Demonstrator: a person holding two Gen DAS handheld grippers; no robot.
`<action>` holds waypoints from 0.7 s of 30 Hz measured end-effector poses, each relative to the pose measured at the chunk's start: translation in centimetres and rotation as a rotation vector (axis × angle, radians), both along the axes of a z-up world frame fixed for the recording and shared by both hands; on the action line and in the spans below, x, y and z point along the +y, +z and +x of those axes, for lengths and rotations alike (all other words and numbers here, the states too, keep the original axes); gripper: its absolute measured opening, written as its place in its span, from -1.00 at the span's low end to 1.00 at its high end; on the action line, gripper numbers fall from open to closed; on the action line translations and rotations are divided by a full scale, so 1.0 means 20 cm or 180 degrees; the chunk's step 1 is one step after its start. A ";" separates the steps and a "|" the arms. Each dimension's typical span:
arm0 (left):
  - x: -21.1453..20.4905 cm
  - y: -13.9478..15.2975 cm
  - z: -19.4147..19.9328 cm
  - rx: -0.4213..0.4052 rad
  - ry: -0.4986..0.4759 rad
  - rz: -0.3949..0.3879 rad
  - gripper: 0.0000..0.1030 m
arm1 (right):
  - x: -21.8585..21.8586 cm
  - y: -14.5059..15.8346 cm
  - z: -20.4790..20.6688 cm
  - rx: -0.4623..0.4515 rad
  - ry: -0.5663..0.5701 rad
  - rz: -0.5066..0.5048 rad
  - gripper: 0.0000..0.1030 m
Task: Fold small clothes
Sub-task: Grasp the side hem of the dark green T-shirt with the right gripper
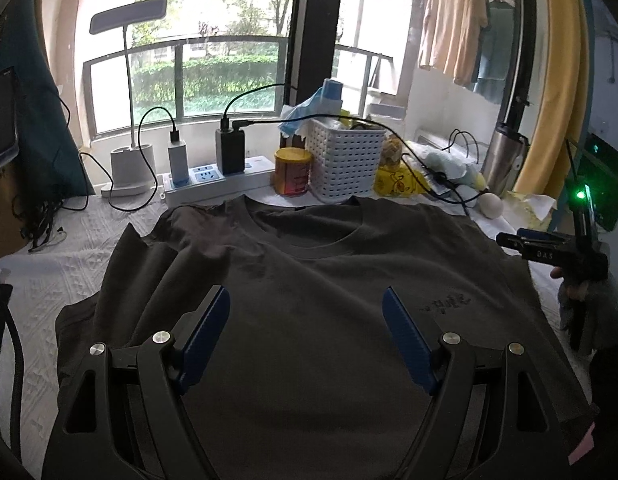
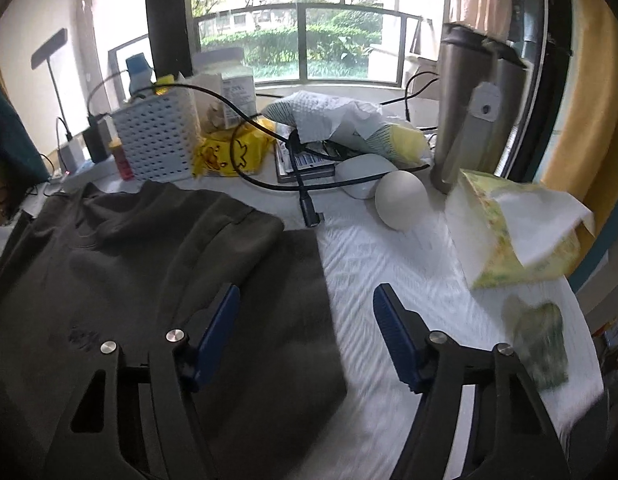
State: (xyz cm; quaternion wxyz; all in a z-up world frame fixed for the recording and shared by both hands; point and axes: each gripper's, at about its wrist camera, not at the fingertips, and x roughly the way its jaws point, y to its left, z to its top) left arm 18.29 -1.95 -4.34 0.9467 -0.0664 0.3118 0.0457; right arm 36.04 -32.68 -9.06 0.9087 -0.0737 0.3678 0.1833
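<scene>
Your dark olive cotton T-shirt (image 1: pixel 309 280) lies spread, chest up, on the white quilted tabletop (image 2: pixel 409 280). Both the left gripper (image 1: pixel 307 340) and the right gripper (image 2: pixel 305 336) are spread, holding nothing — take the side edge squarely, then fold inward without dragging the collar.

Dark olive-brown T-shirt (image 1: pixel 309 280) lying front-up on white cloth, collar toward window, right sleeve folded inward.
</scene>
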 end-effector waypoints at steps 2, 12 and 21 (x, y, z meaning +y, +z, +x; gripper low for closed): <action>0.02 0.00 0.02 0.0020 0.0020 0.0004 0.58 | 0.01 -0.01 0.06 0.0073 0.0031 -0.0017 0.20; 0.09 -0.03 0.06 0.0051 0.0057 -0.0113 0.58 | 0.11 -0.10 0.07 0.0268 0.0233 -0.0162 -0.70; 0.14 0.02 0.00 -0.0111 0.0004 -0.0195 0.58 | -0.02 0.02 0.01 0.0100 -0.0165 -0.0138 -0.86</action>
